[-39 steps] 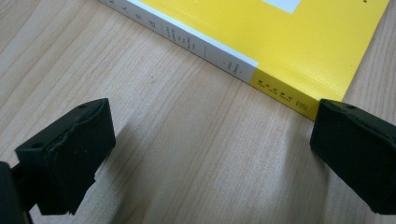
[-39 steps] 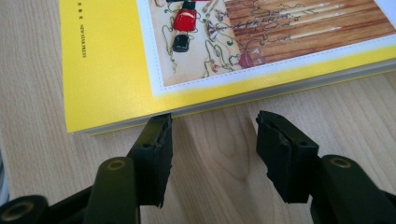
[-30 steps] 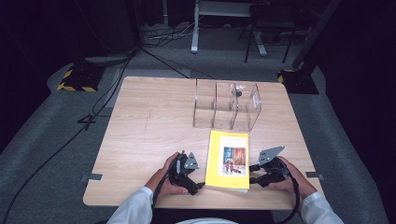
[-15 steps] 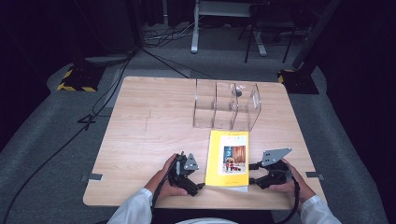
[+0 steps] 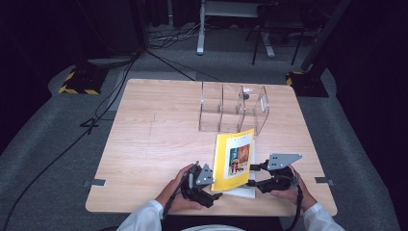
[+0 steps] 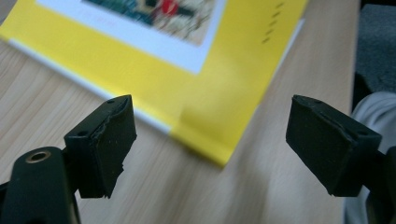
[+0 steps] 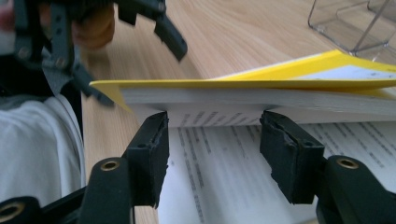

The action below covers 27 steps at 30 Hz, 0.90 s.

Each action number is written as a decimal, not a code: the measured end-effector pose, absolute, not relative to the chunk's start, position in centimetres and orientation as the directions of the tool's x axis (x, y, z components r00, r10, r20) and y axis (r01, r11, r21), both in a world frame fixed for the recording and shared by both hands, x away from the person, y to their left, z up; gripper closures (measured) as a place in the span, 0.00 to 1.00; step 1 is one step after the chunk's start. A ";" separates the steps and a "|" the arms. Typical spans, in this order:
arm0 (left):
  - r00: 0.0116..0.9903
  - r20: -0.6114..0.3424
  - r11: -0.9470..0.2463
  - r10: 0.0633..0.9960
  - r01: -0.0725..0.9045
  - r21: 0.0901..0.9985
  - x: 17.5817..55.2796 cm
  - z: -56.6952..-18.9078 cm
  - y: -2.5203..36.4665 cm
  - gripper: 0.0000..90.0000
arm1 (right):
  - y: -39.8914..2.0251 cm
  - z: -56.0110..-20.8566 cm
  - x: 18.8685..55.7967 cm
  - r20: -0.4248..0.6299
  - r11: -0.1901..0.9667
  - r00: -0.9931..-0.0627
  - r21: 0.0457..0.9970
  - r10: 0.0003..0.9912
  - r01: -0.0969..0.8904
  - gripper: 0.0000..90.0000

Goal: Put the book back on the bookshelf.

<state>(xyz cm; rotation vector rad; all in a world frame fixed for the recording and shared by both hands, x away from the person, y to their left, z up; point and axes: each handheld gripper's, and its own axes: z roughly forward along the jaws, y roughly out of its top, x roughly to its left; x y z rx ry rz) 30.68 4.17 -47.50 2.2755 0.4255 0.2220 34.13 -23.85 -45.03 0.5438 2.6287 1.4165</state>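
Book (image 5: 235, 159) with yellow cover, its print too blurred to read.

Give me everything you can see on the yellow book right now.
The book is a thin softcover with a yellow cover, a white panel and a coloured picture on the front. It lies near the table's front edge, just before the clear organizer. It is partly open: the cover and upper pages are lifted at the right side above printed pages lying flat. The right gripper reaches under the lifted stack; contact unclear. The left gripper is open, off its corner.
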 end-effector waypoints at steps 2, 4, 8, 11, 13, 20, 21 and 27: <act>0.933 0.046 -0.636 0.357 0.207 0.743 30.3 -47.6 3.0 0.19 | -23.6 -44.9 34.1 0.074 0.493 -0.929 0.831 0.362 0.258 0.48; 0.927 0.071 -0.645 0.368 0.199 0.738 30.1 -47.7 2.0 0.19 | -23.4 -44.8 34.1 0.076 0.488 -0.926 0.832 0.371 0.264 0.48; 0.921 0.084 -0.637 0.381 0.195 0.746 30.1 -48.0 0.7 0.21 | -23.2 -44.7 34.1 0.075 0.480 -0.922 0.836 0.380 0.265 0.48; 0.899 0.129 -0.626 0.418 0.183 0.758 29.9 -48.0 -0.2 0.24 | -22.8 -44.5 34.1 0.086 0.458 -0.916 0.845 0.392 0.275 0.48; 0.887 0.136 -0.618 0.442 0.191 0.762 30.0 -47.8 -0.4 0.30 | -22.5 -44.4 34.1 0.080 0.454 -0.915 0.849 0.397 0.271 0.48; 0.878 0.131 -0.600 0.461 0.200 0.775 30.5 -47.5 0.6 0.63 | -22.4 -44.5 34.3 0.085 0.444 -0.911 0.852 0.404 0.276 0.48; 0.882 0.125 -0.596 0.455 0.198 0.778 30.5 -47.4 0.8 0.65 | -22.4 -44.5 34.3 0.083 0.444 -0.910 0.853 0.406 0.276 0.47; 0.900 0.126 -0.606 0.418 0.173 0.777 30.8 -46.7 2.1 0.81 | -22.9 -44.5 34.3 0.079 0.441 -0.911 0.856 0.405 0.270 0.46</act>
